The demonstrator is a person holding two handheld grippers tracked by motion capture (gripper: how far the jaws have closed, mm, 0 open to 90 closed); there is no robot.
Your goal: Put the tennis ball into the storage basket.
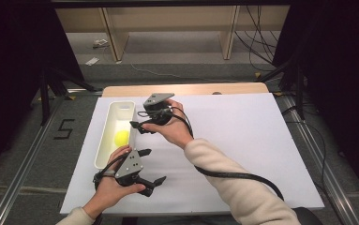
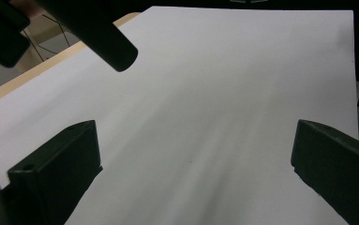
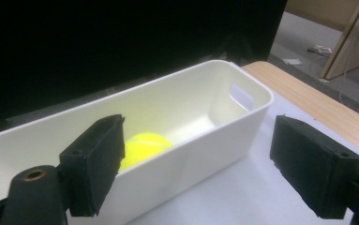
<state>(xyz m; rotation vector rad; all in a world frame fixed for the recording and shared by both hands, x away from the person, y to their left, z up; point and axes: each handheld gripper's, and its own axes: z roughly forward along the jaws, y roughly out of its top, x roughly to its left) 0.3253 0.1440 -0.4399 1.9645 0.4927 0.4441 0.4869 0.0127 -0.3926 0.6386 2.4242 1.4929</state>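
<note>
The setting was a laboratory recording station. A white-covered table (image 1: 243, 140) stood between dark curtains (image 1: 13, 56). Beside the table, metal rails (image 1: 25, 154) and a taped floor numeral (image 1: 63, 129) lay; beyond it, loose cables (image 1: 257, 42).

Grey floor (image 1: 177, 51), wooden shelving (image 1: 168, 21), dark curtains (image 1: 13, 56)

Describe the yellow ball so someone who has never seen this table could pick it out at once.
On the white sheet covering the table, a long white plastic bin lies along the left edge. Inside it, on its floor near the middle, sits the round yellow tennis ball, the one brightly coloured thing there.
</note>
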